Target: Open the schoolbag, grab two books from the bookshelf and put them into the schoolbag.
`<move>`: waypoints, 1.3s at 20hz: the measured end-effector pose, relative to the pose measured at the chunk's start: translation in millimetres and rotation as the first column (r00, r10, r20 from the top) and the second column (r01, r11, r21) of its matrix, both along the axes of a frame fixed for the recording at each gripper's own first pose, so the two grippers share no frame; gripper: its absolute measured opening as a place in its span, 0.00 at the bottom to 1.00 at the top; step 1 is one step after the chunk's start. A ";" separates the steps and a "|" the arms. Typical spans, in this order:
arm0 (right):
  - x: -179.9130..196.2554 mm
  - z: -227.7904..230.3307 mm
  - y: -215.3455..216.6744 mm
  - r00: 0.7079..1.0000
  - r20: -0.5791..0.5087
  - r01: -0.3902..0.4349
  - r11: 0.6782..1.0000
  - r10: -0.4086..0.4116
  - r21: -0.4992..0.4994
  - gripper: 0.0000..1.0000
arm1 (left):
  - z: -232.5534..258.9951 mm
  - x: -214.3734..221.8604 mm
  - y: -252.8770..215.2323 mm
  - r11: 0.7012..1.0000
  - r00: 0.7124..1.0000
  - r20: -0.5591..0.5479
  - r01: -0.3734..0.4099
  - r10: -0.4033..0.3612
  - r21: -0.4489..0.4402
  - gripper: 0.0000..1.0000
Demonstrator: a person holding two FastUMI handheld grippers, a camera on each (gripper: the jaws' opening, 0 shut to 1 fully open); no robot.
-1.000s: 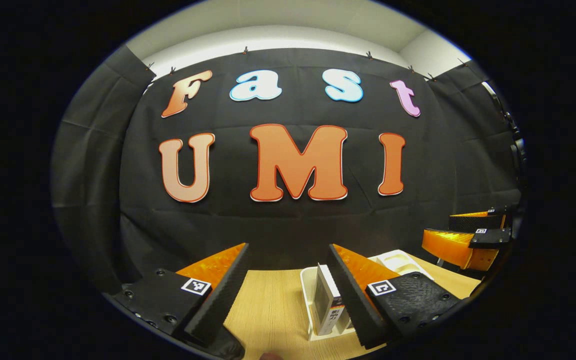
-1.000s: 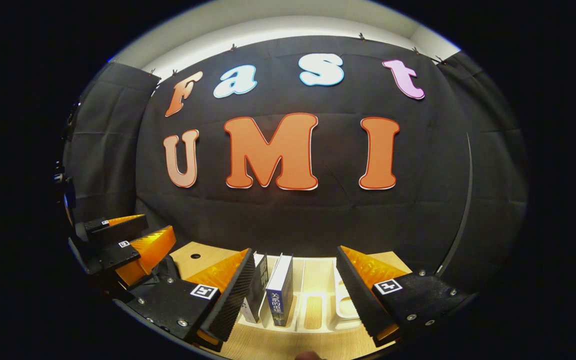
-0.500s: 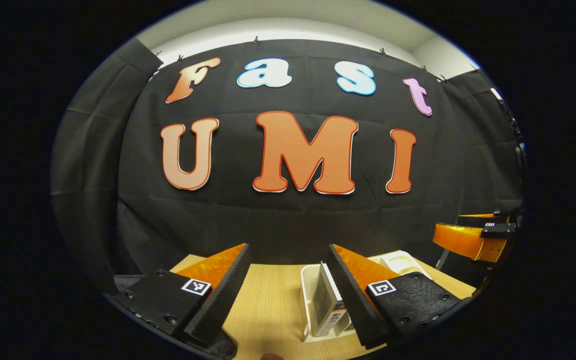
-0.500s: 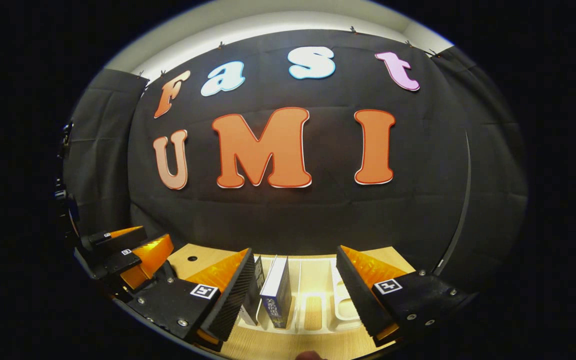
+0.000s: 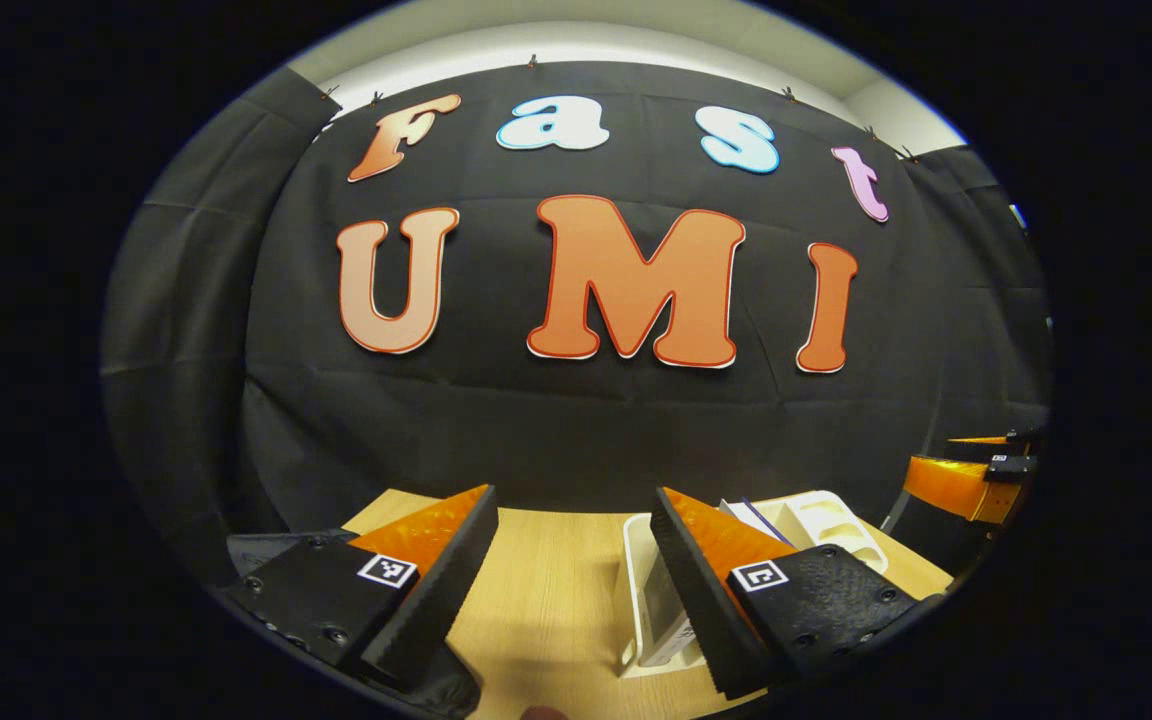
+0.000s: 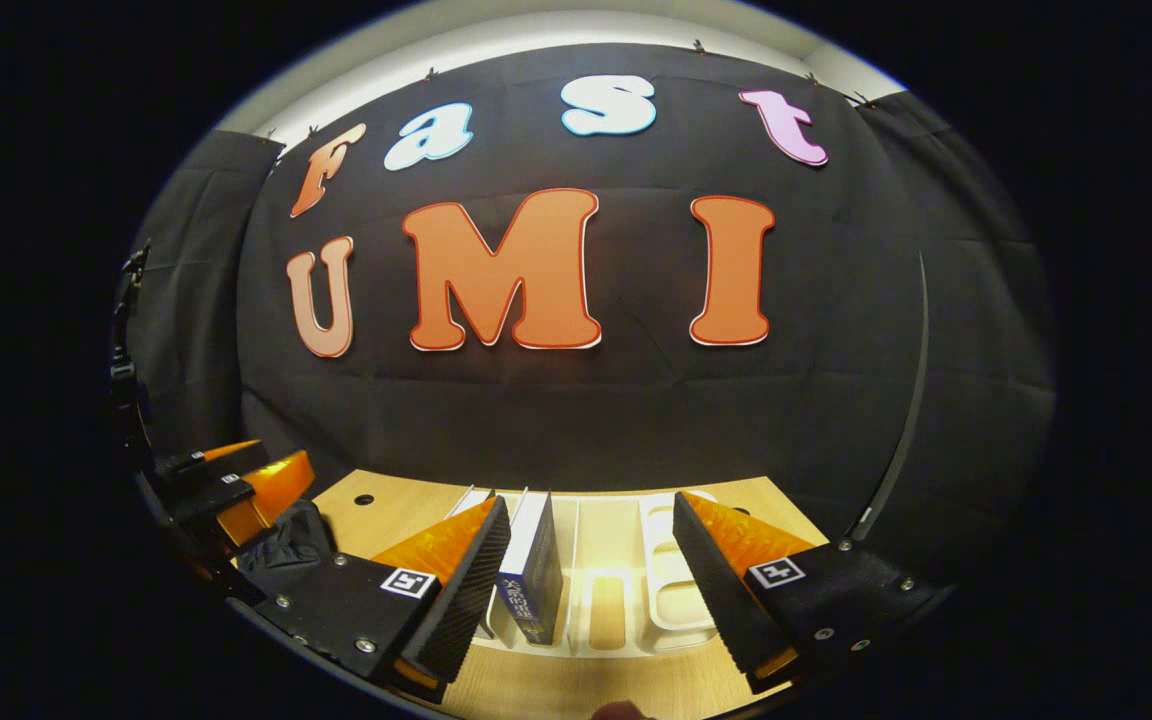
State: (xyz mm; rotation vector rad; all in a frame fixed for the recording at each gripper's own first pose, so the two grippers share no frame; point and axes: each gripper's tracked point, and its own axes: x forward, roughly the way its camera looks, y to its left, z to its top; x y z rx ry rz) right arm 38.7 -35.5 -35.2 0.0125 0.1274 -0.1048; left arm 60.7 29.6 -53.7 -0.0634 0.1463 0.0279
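A white slotted bookshelf [image 6: 661,585] stands on the wooden table just ahead of my right gripper [image 6: 591,590], which is open with nothing between its fingers. A blue book [image 6: 534,575] stands upright in a left slot, close to the left finger. A second book [image 6: 469,500] peeks out behind that finger. My left gripper [image 5: 566,590] is open and empty too. The same bookshelf [image 5: 636,590] sits by its right finger, and a pale book [image 5: 671,632] there is partly hidden. Black fabric, apparently the schoolbag [image 6: 281,535], lies at the left.
The light wooden table [image 5: 536,590] runs back to the black cloth wall. The other gripper [image 5: 966,480] shows far right in the left gripper view, and far left [image 6: 236,480] in the right gripper view. A small hole [image 6: 364,498] marks the tabletop.
Both views now show more of the table. The bookshelf has slid right past my left gripper's right finger. The blue book now sits closer to my right gripper's left finger. The grippers look farther apart.
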 end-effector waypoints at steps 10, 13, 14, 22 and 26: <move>11.9 9.7 26.1 0.998 0.040 -0.052 0.997 0.054 -0.061 0.98 | -58.4 -19.4 81.3 0.937 0.993 -0.075 -0.056 0.087 0.345 0.99; 16.4 12.2 30.7 0.996 0.053 -0.065 0.995 0.069 -0.069 0.98 | -94.4 -33.1 94.9 0.906 0.984 -0.152 -0.018 0.091 0.424 0.99; 19.0 10.3 34.4 0.996 0.052 -0.072 0.995 0.076 -0.074 0.97 | -105.9 -36.0 96.8 0.891 0.981 -0.171 -0.004 0.091 0.453 0.99; 28.7 -4.9 34.9 0.997 0.021 -0.074 0.993 0.077 -0.095 0.98 | -210.8 -77.3 92.2 0.626 0.926 -0.375 0.276 0.028 0.729 0.98; 28.4 -12.9 28.3 0.998 0.010 -0.059 0.994 0.060 -0.093 0.98 | -255.9 -103.6 102.6 0.514 0.884 -0.465 0.380 0.041 0.769 0.98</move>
